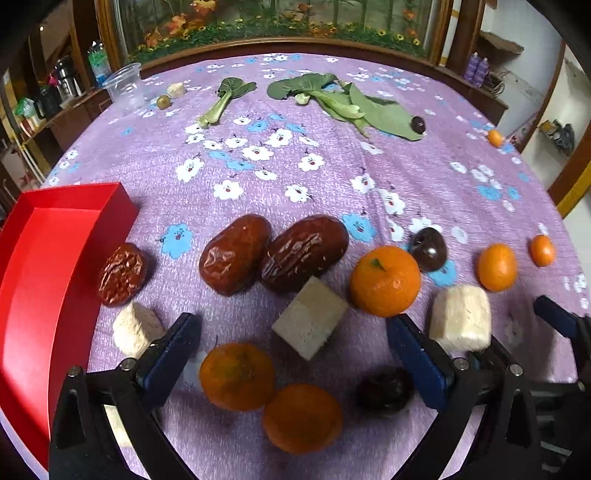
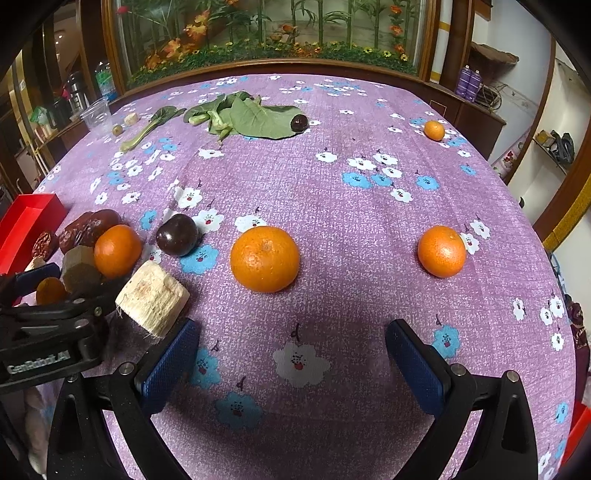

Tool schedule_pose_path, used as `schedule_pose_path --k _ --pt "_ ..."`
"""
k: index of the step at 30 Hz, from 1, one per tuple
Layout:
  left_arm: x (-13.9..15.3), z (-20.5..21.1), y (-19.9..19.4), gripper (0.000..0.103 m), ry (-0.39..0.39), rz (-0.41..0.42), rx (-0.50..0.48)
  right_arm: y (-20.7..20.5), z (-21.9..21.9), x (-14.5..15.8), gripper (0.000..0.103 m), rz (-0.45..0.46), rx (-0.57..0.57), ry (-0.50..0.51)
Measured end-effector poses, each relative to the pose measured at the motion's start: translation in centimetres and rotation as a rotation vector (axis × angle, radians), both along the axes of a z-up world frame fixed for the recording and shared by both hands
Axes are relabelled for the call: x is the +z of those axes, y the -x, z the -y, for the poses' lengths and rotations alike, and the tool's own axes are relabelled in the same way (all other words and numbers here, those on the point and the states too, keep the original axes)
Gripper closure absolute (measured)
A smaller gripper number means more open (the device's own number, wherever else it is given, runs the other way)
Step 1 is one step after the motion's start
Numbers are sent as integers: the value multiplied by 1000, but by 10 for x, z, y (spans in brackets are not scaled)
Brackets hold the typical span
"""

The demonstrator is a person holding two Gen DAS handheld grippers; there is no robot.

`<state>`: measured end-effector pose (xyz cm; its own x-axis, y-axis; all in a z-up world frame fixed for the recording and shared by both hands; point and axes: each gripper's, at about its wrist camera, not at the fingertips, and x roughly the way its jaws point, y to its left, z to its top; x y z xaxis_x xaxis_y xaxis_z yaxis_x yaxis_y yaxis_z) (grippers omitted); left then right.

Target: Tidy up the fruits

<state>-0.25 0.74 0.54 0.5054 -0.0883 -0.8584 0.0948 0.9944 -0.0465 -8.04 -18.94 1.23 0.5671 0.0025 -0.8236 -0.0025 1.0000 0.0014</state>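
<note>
My left gripper [image 1: 293,325] hangs open over a cluster of fruit. A pale cane cube [image 1: 310,317], two tangerines [image 1: 236,376] and a dark plum [image 1: 384,389] lie between its jaws, untouched. Beyond them are three red dates [image 1: 234,254] and another tangerine [image 1: 384,280]. A red box [image 1: 55,258] sits at the left. My right gripper [image 2: 293,332] is open over bare cloth, with a tangerine [image 2: 264,258] just ahead. A cane chunk [image 2: 151,299] lies by its left finger.
Leafy greens [image 1: 332,99] with a plum [image 1: 418,124] and a plastic cup [image 1: 125,86] lie at the far side. More tangerines [image 2: 441,251] sit to the right, near the table's edge. A wood-framed glass panel [image 1: 277,22] stands behind the purple flowered cloth [image 2: 351,221].
</note>
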Motion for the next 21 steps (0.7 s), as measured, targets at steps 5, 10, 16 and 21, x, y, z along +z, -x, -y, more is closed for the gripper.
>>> schedule_pose_path --k 5,10,16,21 --pt "21 -16 29 16 65 84 -1 11 2 6 2 13 -38 -18" --pt "55 -27 67 16 61 245 -4 39 -5 29 2 106 -41 -40" --pt "87 -40 106 16 23 387 -8 67 -22 56 2 205 -36 -56" --pt "98 -49 128 16 12 431 -9 87 -38 67 2 254 -24 -63"
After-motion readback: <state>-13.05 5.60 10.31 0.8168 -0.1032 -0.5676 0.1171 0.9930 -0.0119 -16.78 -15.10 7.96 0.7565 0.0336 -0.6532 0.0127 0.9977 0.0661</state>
